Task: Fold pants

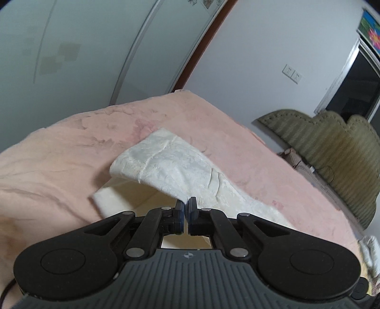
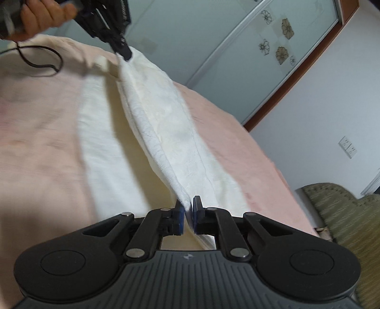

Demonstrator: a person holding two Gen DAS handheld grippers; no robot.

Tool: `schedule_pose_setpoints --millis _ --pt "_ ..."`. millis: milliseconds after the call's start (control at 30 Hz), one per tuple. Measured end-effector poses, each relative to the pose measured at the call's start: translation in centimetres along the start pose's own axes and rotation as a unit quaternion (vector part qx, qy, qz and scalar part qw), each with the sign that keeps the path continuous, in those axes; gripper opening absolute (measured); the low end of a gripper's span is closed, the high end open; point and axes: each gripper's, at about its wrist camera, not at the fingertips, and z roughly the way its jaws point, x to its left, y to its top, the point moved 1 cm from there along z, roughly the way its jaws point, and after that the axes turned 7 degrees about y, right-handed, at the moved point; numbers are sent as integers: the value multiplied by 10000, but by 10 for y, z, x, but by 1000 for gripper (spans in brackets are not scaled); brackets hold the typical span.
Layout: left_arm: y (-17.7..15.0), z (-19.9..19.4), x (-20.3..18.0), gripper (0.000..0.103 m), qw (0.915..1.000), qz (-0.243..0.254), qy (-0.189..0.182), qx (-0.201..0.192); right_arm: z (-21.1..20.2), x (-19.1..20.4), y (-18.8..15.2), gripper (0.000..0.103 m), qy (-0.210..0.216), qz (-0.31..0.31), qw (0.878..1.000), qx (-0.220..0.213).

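Note:
The white pants (image 1: pixel 171 164) lie on a pink bed (image 1: pixel 59 152), with one edge lifted off it. My left gripper (image 1: pixel 186 202) is shut on that lifted edge, and the cloth drapes away from its tips. In the right wrist view the pants (image 2: pixel 161 123) stretch as a raised fold between both grippers. My right gripper (image 2: pixel 188 204) is shut on the near end of the fold. The left gripper (image 2: pixel 125 53) shows at the top left, pinching the far end, held by a hand (image 2: pixel 40 16).
The pink blanket (image 2: pixel 35 133) covers the bed. A green ribbed headboard (image 1: pixel 332 152) stands at the right, also in the right wrist view (image 2: pixel 351 214). A sliding glass wardrobe (image 2: pixel 213 47) and a white wall with sockets (image 1: pixel 292 74) stand behind. A black cable (image 2: pixel 45 64) lies on the blanket.

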Motion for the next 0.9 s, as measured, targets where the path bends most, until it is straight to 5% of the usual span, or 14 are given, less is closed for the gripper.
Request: schedule_pose_setpoints --millis 467,600,733,900 --pt "-24 1 7 4 9978 326 399 410 -11 18 -5 7 344 474 9982 88" --pt "-29 11 8 13 9961 358 577 566 -5 13 -7 7 442 965 9943 104" --pt "-27 -3 3 31 9941 614 814 383 -7 8 -6 9 488 1253 9908 165" --pt "-20 -37 -3 31 9915 800 1016 -122 -46 -11 -17 11 741 1860 9797 -34"
